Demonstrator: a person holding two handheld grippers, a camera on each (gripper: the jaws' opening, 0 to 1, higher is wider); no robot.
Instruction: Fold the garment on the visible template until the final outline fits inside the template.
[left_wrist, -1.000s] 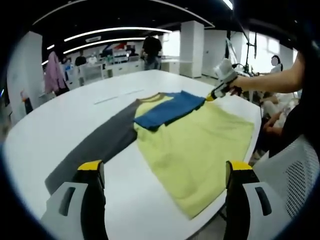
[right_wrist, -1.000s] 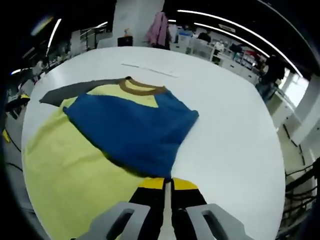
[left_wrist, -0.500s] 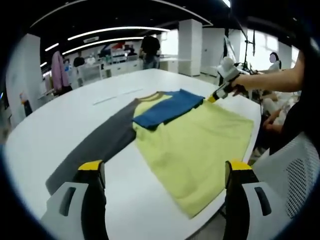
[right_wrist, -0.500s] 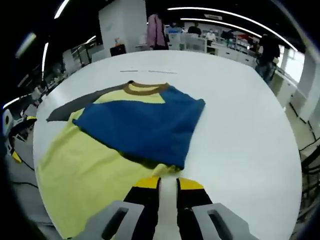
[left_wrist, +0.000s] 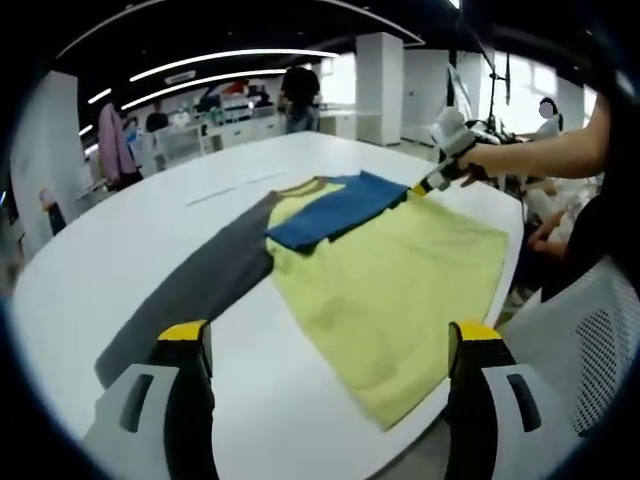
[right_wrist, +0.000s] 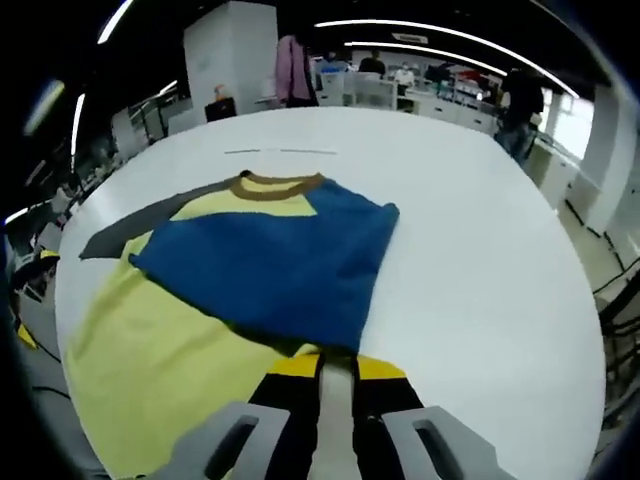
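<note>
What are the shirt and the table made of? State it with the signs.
The shirt looks like soft matte knit fabric, probably cotton jersey: it lies limp, its blue sleeve folds flat, and the brown collar seems ribbed. The table looks like smooth white laminate, faintly glossy; the exact material is uncertain.

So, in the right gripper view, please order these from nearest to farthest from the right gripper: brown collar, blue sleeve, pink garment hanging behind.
1. blue sleeve, just ahead of the right gripper
2. brown collar, beyond the sleeve
3. pink garment, past the table's far edge

Bright ceiling strip lights (left_wrist: 230, 60), fisheye-bent edges, slightly soft focus.
</note>
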